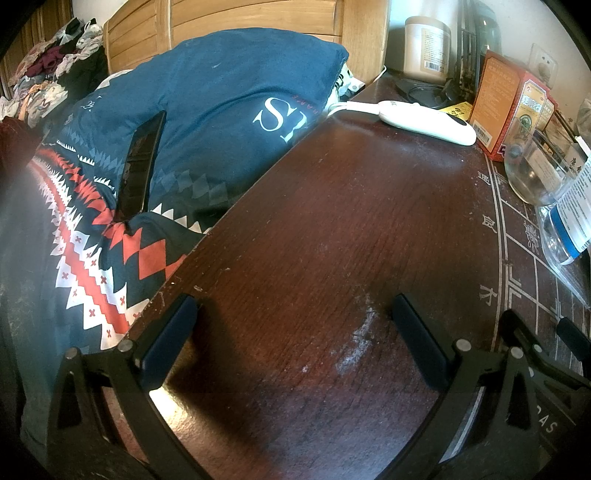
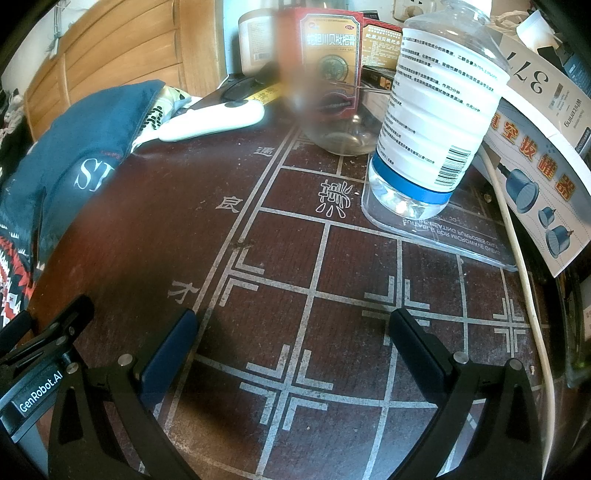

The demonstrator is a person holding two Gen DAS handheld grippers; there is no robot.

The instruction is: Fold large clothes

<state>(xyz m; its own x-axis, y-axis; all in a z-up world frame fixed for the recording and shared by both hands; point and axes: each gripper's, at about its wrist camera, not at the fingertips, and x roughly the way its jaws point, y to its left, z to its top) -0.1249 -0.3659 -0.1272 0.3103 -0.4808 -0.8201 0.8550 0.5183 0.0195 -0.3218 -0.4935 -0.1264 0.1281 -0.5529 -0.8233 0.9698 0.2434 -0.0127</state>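
Dark red-brown wood is filling both views: I am holding the left tool (image 1: pixel 293 325) and the right tool (image 2: pixel 293 339) low over the tabletop (image 1: pixel 332 229), side by side, each with its fingers spread wide and grasping nothing. I judge they are only waiting here, because no cloth is lying between them.

The garment I am to fold seems to be the navy top (image 1: pixel 221 96) bunched on the bed beside the tabletop's left edge, against the wooden headboard (image 1: pixel 258 18); a large white "S" is printed on it. Under it a red, white and navy patterned cloth (image 1: pixel 110 258) is spreading, and a black phone (image 1: pixel 140 162) is leaning on the fabric (it should be moved away first, I think). Further clothes (image 1: pixel 48 74) are piled far behind.

On the tabletop a chessboard grid with Chinese characters is painted. A clear bottle (image 2: pixel 436 110) with a barcode label is standing on a transparent lid reading "SUITABLE FOR MICROWAVE OVENS ONLY". A red medicine box (image 2: pixel 332 55) is marked "OTC". The neighbouring tool is carrying "GenRobot.AI".
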